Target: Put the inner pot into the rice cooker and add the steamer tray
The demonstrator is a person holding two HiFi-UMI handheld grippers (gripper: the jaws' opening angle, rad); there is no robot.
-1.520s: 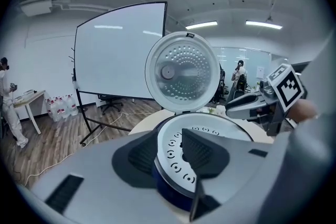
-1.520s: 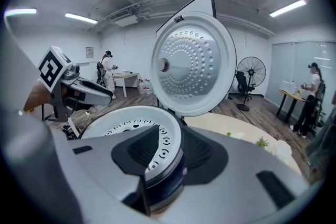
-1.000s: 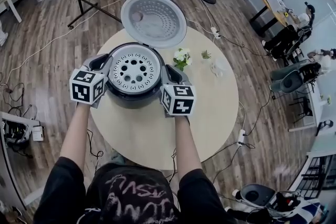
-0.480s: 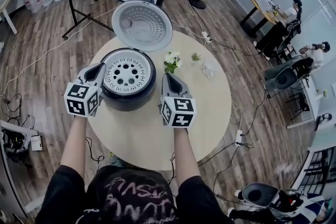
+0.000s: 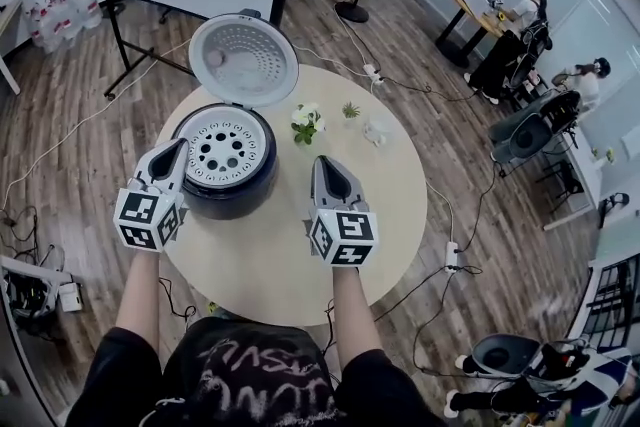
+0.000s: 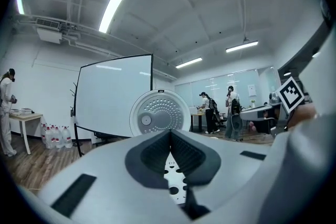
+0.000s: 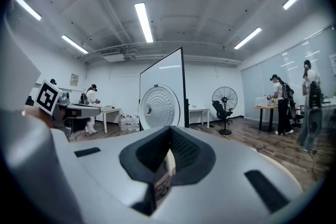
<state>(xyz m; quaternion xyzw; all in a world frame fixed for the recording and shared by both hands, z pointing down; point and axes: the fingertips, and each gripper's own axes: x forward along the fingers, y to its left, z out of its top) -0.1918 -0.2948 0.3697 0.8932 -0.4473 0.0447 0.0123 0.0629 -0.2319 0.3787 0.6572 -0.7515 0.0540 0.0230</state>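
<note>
Two grippers are seen in the head view, held over a round table (image 5: 385, 215). The left gripper (image 5: 177, 148) is close by the left side of the rice cooker (image 5: 228, 203); the right gripper (image 5: 322, 162) is held to the cooker's right, apart from it. The steamer tray (image 5: 222, 147), white and perforated, is seated in the cooker's mouth, and the inner pot beneath it cannot be made out. The lid (image 5: 243, 58) is stood open behind. White flowers (image 5: 305, 122) are set beside the cooker. Black-and-white square markers are borne on each gripper's cube. No brand can be read on the cooker, and the print on the person's dark shirt is illegible.

In the left gripper view the jaws are pressed together with nothing between them. The holed tray is glimpsed below the tips, and the lid's dimpled inner face is seen beyond, before a white screen (image 6: 113, 94).

In the right gripper view the jaws are likewise clenched on nothing. The lid and a pedestal fan (image 7: 224, 99) are seen ahead.
</note>
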